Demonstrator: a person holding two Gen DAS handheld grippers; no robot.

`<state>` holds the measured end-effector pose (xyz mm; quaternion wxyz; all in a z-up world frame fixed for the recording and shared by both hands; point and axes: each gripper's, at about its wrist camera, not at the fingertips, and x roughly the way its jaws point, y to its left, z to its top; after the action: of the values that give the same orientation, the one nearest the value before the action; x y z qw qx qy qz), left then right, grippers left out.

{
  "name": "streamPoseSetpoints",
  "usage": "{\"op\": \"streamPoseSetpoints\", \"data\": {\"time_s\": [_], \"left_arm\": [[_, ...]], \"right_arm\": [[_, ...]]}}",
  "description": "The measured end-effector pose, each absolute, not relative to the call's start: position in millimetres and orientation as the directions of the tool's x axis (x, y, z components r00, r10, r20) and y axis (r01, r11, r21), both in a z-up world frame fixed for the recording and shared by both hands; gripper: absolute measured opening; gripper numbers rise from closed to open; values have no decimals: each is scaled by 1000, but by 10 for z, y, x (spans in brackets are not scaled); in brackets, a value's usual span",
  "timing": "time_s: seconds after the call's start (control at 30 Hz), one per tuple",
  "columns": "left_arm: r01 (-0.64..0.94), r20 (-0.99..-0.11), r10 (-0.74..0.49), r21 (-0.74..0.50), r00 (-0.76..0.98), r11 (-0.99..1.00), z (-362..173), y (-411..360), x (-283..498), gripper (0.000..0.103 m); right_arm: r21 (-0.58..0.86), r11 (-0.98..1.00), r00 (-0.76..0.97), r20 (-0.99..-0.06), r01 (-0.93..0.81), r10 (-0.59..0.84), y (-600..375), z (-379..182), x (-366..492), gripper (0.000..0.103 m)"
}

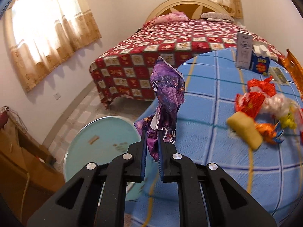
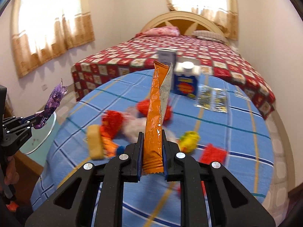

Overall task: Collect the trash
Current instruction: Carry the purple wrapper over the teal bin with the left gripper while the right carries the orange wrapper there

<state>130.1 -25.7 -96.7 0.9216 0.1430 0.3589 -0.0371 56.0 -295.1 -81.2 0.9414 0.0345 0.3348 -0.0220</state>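
Wrapper first, in your left wrist view: the left gripper (image 1: 151, 132) has its jaws nearly closed, pinching a crumpled purple wrapper (image 1: 166, 94) that stands up from between the blue pads. It hangs over the edge of the blue checked cloth (image 1: 208, 113), with a round pale-blue tray (image 1: 102, 141) just beyond and below that edge. On the cloth to the right you see a loose pile of trash: a red foil wrapper (image 1: 251, 102), a yellow block (image 1: 244, 132) (soft-edged from blur), a white crumpled bag (image 1: 278, 104) and an orange scrap (image 1: 265, 132). Farther back stand a white carton (image 1: 244, 51) and a blue juice box (image 1: 260, 63), side by side. The red patterned bed (image 1: 170, 43) fills the background.

In your right wrist view, the right gripper (image 2: 151, 138) is likewise almost closed, clamping an orange sachet (image 2: 155, 113) that rises upright from the pads, its silver inside showing along the right edge. Behind it on the blue cloth (image 2: 227, 132) lie the red wrappers (image 2: 111, 121), the yellow block (image 2: 95, 141), a yellow crumple (image 2: 189, 140) and a red flat piece (image 2: 213, 154). The juice box (image 2: 186, 81) stands behind the sachet, with clear packets (image 2: 212, 98) to its right. At the far left edge you see your left gripper (image 2: 28, 122) holding the purple wrapper (image 2: 53, 102) off the cloth's side.
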Motion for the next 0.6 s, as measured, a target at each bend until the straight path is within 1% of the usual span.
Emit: {"op": "streamPoseSetpoints", "data": {"time_s": [0.6], "left_arm": [[48,-674,136,248,726,968,-1019,544,1170,10]], "right_arm": [[-22,989,732,-675,-149,95,-1919,-956,1047,17]]}}
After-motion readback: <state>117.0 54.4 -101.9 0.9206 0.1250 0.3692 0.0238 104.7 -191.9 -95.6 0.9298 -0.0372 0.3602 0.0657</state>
